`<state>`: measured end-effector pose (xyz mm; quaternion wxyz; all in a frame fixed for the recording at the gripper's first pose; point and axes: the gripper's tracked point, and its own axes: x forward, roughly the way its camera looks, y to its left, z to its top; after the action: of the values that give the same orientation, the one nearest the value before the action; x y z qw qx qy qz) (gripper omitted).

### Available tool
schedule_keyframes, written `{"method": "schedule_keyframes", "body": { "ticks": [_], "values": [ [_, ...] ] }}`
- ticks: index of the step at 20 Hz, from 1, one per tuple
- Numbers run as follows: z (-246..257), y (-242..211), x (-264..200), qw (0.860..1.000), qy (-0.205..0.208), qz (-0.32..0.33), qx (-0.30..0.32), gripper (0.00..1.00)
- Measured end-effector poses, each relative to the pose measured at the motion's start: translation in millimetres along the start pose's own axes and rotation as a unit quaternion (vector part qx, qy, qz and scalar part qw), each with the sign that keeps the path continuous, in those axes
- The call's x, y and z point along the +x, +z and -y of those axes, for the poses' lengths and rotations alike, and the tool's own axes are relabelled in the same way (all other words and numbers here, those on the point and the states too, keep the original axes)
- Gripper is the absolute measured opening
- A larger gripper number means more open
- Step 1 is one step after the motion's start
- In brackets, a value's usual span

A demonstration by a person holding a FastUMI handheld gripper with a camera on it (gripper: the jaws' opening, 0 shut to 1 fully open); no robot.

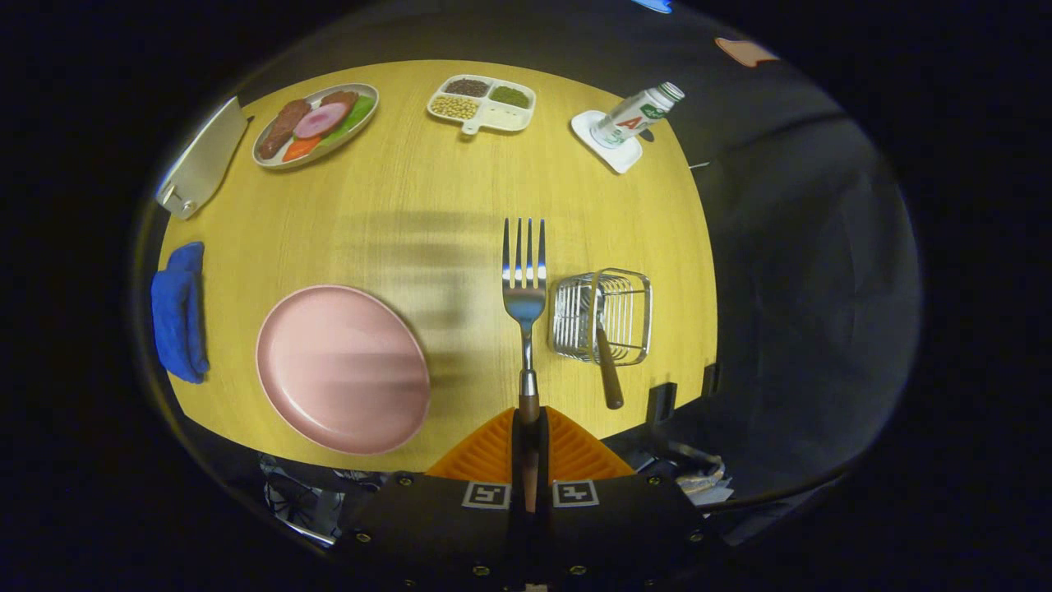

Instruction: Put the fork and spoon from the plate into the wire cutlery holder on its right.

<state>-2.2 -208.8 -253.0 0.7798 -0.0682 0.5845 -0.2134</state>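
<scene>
Fork [524, 284] tines point straight ahead of the claw [529, 436], whose two fingers are closed tight on its wooden handle, so the utensil rides high over the tabletop [427, 214] like an extension of the tool. Held by the very end of the handle, the tined end is free to go down into the holder first. The wire cutlery holder [604, 316] stands just to the right of the fork's head, near the tabletop's right edge. A wooden-handled utensil [609, 374] already leans in it, handle sticking out toward the claw; its business end is hidden by the wires, but it is most likely the spoon. The pink plate [341, 367] lies bare to the left of the fork, which fits with one piece stowed and the second in transit. The judgement is that the fork needs carrying a little rightward and tipping into the basket.

As for writing, the bottle [637, 117] lying tilted on a white coaster [606, 144] at the far right shows a large red letter "A" with green print too small to read.
</scene>
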Motion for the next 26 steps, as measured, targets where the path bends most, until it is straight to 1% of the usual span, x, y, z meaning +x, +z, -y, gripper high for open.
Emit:
{"method": "schedule_keyframes", "body": {
  "ticks": [2, 7, 11, 17, 23, 26],
  "values": [
    [18.5, -2.3, 0.8, 1.0, -0.011, -0.013, 0.015, 0.05],
    [52.8, -2.7, 10.2, 0.998, -0.014, -0.033, 0.051, 0.04],
    [78.0, -10.7, 20.5, 0.996, -0.016, -0.052, 0.065, 0.05],
    [89.2, -24.8, 43.2, 0.994, -0.01, -0.092, 0.066, 0.04],
    [85.0, -35.9, 62.0, 0.989, 0.001, -0.14, 0.056, 0.04],
    [84.3, -34.4, 68.7, 0.987, 0.005, -0.153, 0.044, 0.05]
  ]
}}
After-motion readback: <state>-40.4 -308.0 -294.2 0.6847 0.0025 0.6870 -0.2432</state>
